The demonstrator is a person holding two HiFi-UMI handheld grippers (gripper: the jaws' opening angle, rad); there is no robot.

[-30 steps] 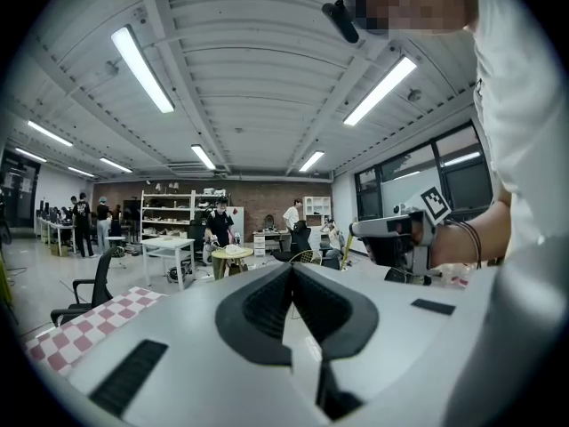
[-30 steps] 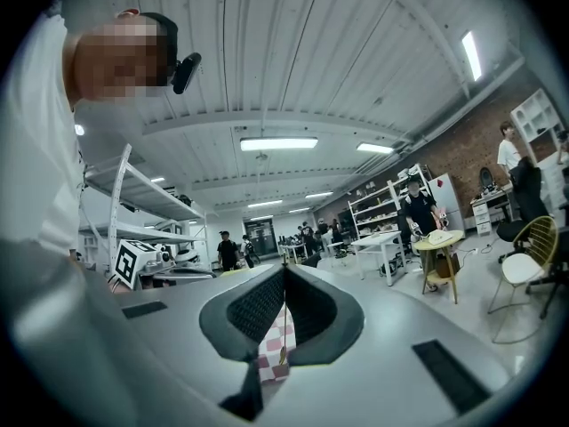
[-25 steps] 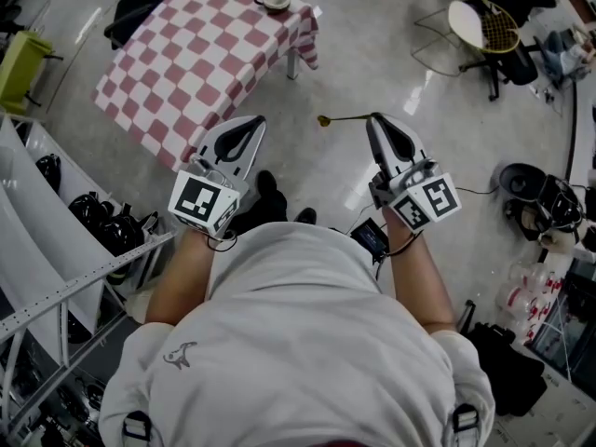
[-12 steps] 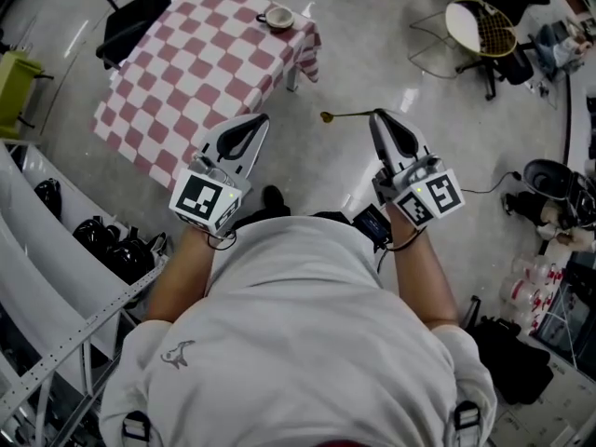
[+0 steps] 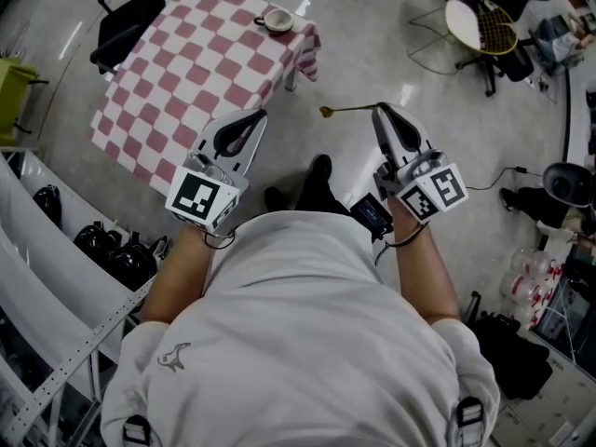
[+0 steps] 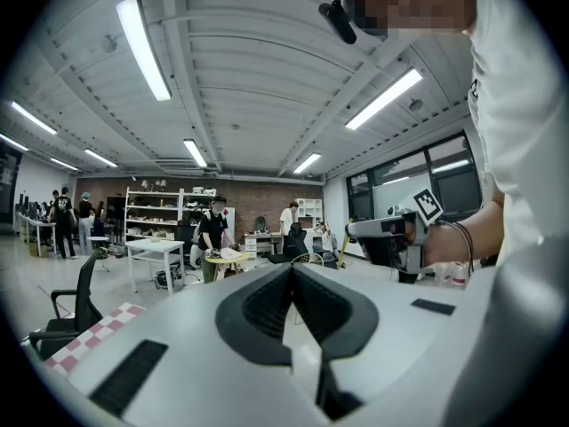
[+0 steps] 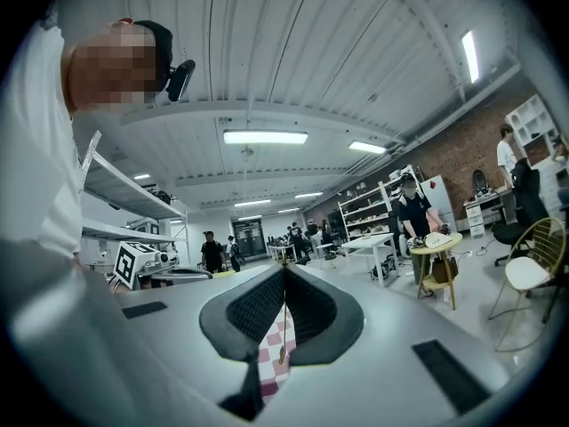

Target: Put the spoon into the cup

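While the person stands with both arms held out in front, the head view takes in a white shelf rack (image 5: 51, 240) at the far left. Beside it is the table (image 5: 177, 82) under a red-and-white checked cloth, with a black chair (image 5: 126, 26) at its far left side. The cup (image 5: 277, 20) stands on the table's far right corner, upright and alone on the cloth.

The left gripper (image 5: 258, 116) points forward, its tip in line with the near right edge of the cloth. Its fingers are pressed together with nothing between them, as the left gripper view shows.

To its right, over the grey floor (image 5: 372, 45), the spoon (image 5: 346, 111) lies roughly level. Its bowl points left toward the table and its handle end is pinched at the tip of the right gripper (image 5: 377, 110). In the right gripper view the fingers are closed on that thin golden handle, with the checked cloth visible in the gap below. The spoon is well apart from the cup, off the table's right side.

Farther right stands a white-seated chair (image 5: 470, 17).
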